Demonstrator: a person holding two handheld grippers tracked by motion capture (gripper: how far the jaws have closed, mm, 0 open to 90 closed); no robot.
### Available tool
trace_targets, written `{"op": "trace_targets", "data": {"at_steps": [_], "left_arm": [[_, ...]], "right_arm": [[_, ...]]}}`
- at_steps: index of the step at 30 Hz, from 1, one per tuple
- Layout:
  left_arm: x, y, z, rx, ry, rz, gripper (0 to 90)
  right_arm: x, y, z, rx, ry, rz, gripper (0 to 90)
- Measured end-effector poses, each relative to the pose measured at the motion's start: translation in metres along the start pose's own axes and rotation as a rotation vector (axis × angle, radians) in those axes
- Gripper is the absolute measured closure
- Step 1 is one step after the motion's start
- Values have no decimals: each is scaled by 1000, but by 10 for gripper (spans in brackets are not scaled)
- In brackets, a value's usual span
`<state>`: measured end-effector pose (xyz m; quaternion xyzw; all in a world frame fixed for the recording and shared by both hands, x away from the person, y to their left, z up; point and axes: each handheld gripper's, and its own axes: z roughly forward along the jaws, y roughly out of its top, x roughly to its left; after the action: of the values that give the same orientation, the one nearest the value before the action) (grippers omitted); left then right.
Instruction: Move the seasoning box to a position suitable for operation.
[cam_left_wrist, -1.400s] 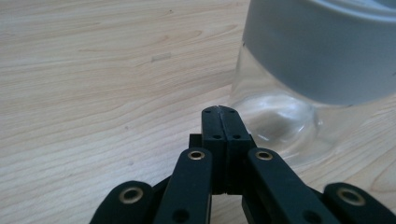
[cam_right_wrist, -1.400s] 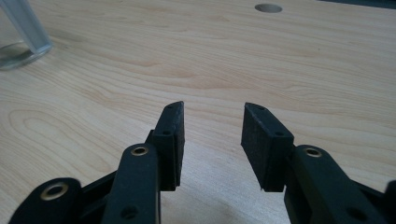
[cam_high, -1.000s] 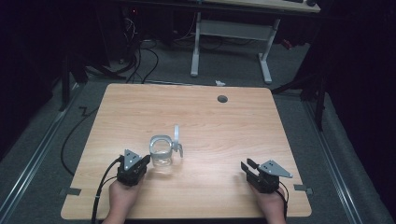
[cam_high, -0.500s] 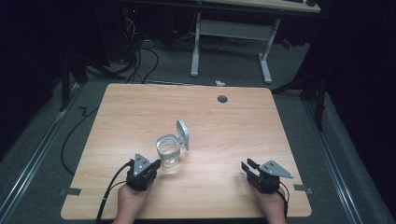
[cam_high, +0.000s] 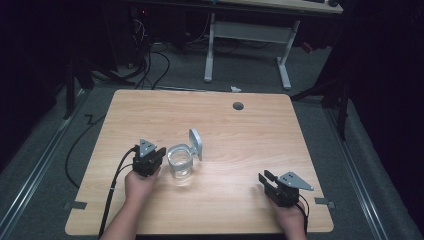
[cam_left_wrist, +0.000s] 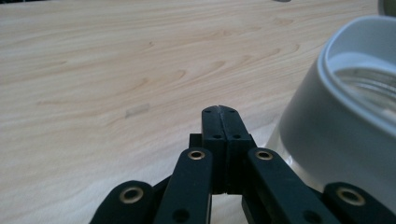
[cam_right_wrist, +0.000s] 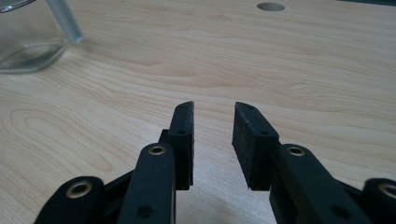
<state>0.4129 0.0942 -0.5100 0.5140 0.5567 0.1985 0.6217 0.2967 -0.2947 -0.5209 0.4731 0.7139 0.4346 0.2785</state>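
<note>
Since the last frame my left gripper (cam_high: 156, 151), jaws clenched empty, is sliding to nine o'clock of the hinged-lid glass jar (cam_high: 180, 161), risking nudging it; right gripper (cam_high: 265, 177) is resting released.

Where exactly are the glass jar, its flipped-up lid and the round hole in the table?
Glass jar (cam_high: 180, 162), high view, on its clear body.
Lid (cam_high: 196, 143), high view, on its raised grey disc.
Round hole (cam_high: 238, 106), high view, on its dark centre.
</note>
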Motion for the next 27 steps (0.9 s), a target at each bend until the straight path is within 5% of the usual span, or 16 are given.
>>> {"op": "trace_targets", "data": {"at_steps": [5, 14, 22, 27], "left_arm": [[-1, -4, -2, 34, -21, 10, 900], [-14, -9, -17, 24, -51, -5, 900], [-39, -36, -40, 42, -103, -26, 900], [-62, -53, -47, 79, -156, -4, 900]], "right_arm": [[-1, -1, 0, 4, 5, -2, 693], [1, 0, 0, 0, 7, -6, 694], [4, -1, 1, 6, 10, -9, 694], [4, -1, 3, 16, 6, -1, 683]]}}
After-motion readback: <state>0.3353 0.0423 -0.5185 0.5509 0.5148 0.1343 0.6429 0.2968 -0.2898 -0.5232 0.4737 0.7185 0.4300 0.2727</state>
